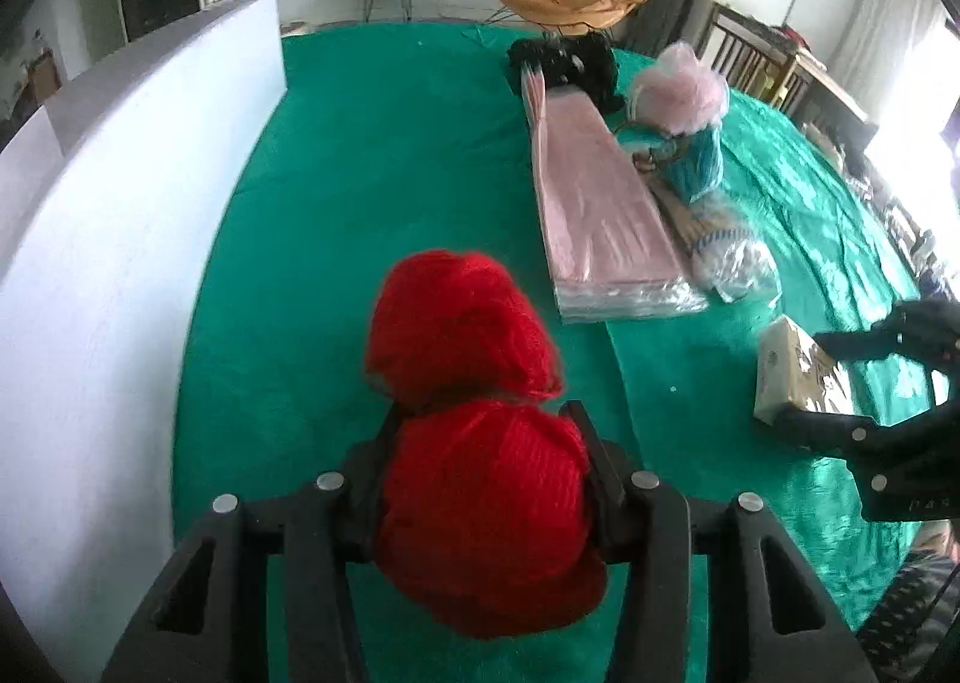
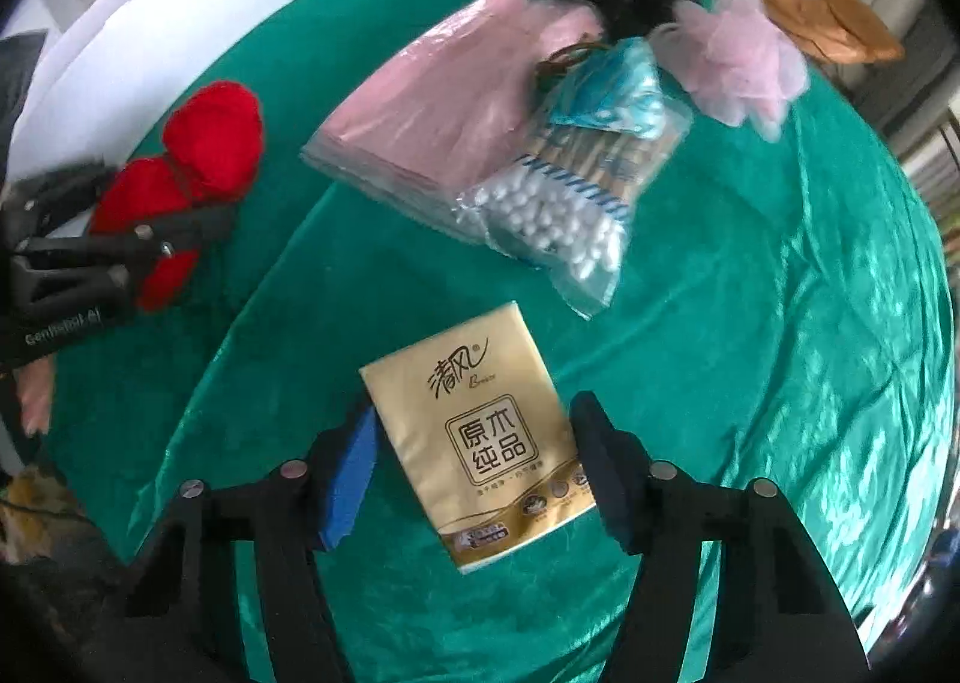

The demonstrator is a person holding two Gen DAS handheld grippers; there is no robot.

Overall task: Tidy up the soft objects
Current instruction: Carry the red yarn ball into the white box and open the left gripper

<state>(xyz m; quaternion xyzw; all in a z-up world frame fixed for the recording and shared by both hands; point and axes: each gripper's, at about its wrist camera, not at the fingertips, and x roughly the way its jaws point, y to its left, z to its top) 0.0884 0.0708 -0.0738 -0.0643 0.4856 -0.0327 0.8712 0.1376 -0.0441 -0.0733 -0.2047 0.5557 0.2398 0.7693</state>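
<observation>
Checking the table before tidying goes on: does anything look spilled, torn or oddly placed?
Nothing looks spilled or torn. The cotton swab bag lies askew, overlapping the pink sheet pack, with a blue packet on top.

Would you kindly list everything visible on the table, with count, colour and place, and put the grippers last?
Yarn: two balls, red, near left, joined together.
Tissue pack: one, gold, near right.
Plastic bags: one flat stack, pink, centre.
Cotton swabs: one clear bag, white tips, beside the stack.
Bath sponge: one, pink mesh, far right.
Teal packet: one, on the swabs.
Black item: far end, unclear.
Tablecloth: green.
Left hand-held gripper: clamps the nearer ball.
Right hand-held gripper: open, straddling the pack.
</observation>
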